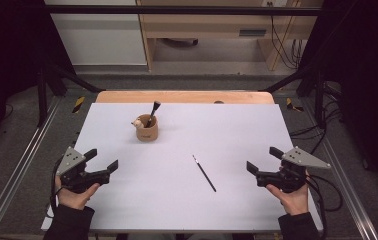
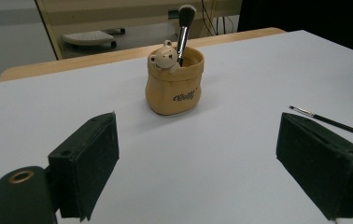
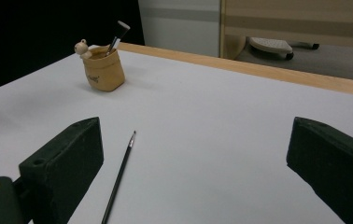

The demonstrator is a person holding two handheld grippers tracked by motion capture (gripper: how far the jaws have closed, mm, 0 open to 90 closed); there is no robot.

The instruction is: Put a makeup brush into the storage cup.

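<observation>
A tan holder point(image 1: 147, 129) shaped like a sack, with a small bear figure on its rim, stands left of the table's middle; a fluffy make-up brush point(image 1: 153, 112) leans in it. The same holder point(image 2: 175, 84) point(image 3: 102, 68) and brush point(image 2: 184, 29) point(image 3: 117, 34) appear in both gripper views. A thin black brush point(image 1: 204, 173) point(image 3: 119, 176) point(image 2: 331, 122) lies flat right of centre. My left gripper point(image 1: 101, 162) is open near the front left edge, apart from everything. At the front right, my right gripper point(image 1: 264, 161) is open too, with the thin brush lying to its left.
A white sheet point(image 1: 237, 135) covers the wooden table point(image 1: 187, 96). Dark frame posts and cables stand at both sides. Beyond the far edge are a wooden desk and a chair base on the floor.
</observation>
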